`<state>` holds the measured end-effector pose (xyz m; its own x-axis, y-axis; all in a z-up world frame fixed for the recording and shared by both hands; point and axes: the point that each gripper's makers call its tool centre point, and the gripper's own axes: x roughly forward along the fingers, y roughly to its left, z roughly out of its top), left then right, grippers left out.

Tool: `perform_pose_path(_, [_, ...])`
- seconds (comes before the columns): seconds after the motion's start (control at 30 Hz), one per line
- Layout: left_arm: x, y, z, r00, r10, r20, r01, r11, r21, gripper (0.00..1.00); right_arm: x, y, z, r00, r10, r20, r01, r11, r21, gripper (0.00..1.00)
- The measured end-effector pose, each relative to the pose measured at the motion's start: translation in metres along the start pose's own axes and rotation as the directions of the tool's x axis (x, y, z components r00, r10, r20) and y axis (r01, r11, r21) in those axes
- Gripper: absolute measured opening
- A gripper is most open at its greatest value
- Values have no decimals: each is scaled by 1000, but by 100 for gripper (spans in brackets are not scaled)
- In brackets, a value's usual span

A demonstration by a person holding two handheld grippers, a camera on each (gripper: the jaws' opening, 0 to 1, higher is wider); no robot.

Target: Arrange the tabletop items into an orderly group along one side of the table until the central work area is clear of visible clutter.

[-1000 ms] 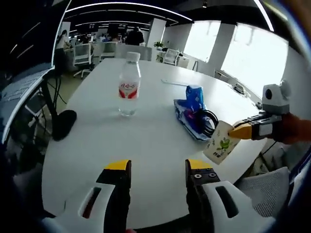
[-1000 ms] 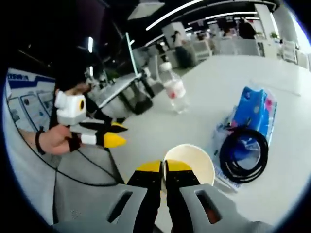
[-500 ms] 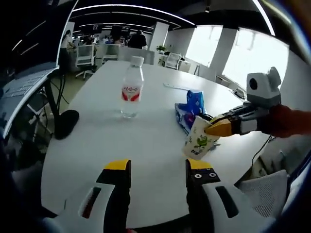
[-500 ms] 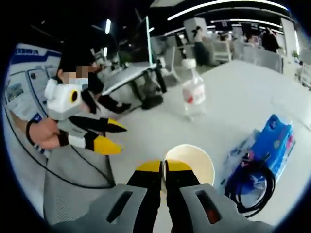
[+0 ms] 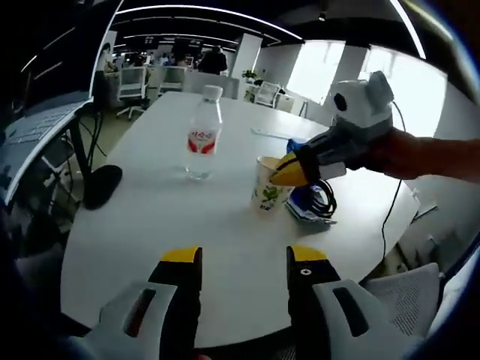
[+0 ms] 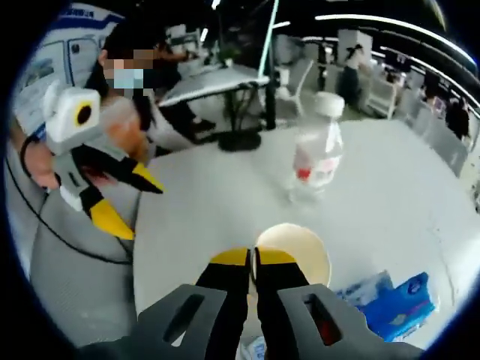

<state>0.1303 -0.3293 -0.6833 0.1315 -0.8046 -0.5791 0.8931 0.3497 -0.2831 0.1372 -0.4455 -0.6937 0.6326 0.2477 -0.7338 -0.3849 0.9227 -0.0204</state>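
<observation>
My right gripper [image 6: 253, 259] is shut on the rim of a white paper cup [image 6: 294, 251] with a green print. In the left gripper view the paper cup [image 5: 268, 187] stands upright at the table's middle, with the right gripper [image 5: 289, 171] clamped on its rim. A clear water bottle [image 5: 202, 137] with a red label stands beyond it; the water bottle [image 6: 317, 157] is just past the cup. A blue tissue pack [image 5: 301, 150] with a black coiled cable [image 5: 322, 196] lies behind the cup. My left gripper [image 5: 244, 259] is open above the near table edge, holding nothing; the left gripper [image 6: 120, 199] also appears at left.
The white oval table [image 5: 150, 217] has free room at its near and left parts. A black monitor base [image 5: 100, 186] sits off its left edge. Office chairs [image 5: 135, 82] and desks stand at the far end. A person's sleeve [image 5: 427, 154] reaches in from the right.
My right gripper has carried the paper cup leftward from the table's right edge to the middle, in front of the tissue pack and nearer the bottle. The left gripper has stayed open and still.
</observation>
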Motion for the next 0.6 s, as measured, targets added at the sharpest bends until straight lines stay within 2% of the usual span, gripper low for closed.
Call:
perform_pose_path(0.1, [-2,1,0,1000,1,1,-1,1000,-1,44,7,-11,-2,999,-22,-37,20,998,-54,0])
perform_pose_path(0.2, [-4,1,0,1000,3,1,-3,1000,-1,44,16,-24,-1,999,-36,-35,36,999,-16,0])
perform_pose_path(0.3, [-5,0,0,1000,1,0,-1,1000,-3,44,23,-35,0,997,-59,-44,58,998,-15,0])
perform_pose_path(0.6, [-8,-1,-2,1000,0,1,0,1000,-10,44,39,-70,23,994,-106,-23,106,994,0,0])
